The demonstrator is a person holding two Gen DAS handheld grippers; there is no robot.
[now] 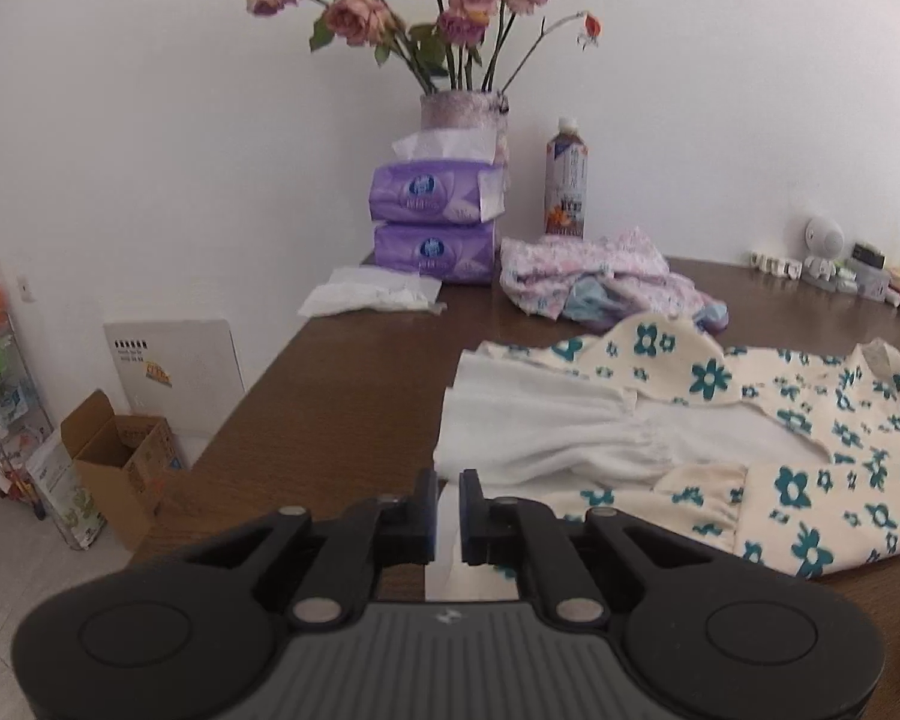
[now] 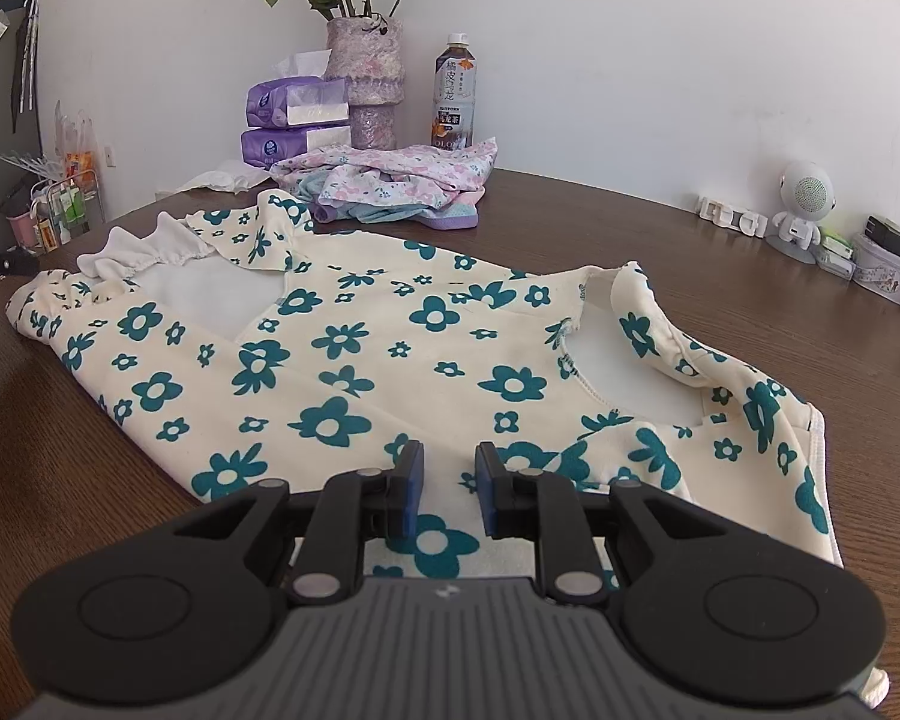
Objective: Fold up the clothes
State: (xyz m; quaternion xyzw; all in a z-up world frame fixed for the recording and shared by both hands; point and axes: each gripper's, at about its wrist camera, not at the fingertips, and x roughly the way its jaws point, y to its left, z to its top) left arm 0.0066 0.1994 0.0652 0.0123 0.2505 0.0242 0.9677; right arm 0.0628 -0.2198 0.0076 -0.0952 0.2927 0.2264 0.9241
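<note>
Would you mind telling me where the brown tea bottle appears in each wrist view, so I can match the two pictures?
Left wrist view: the tea bottle stands upper centre, right of the stacked purple tissue packs.
Right wrist view: it stands at top centre, right of the vase.
Shared landmark: the vase of dried roses beside the bottle.

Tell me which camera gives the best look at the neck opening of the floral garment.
The right wrist view. There the neck opening lies in full view, its rim and pale inner fabric clear, on the floral garment spread over the table. The left wrist view shows mainly the ruffled hem end; the neck lies far right, distorted and partly cut off.
</note>
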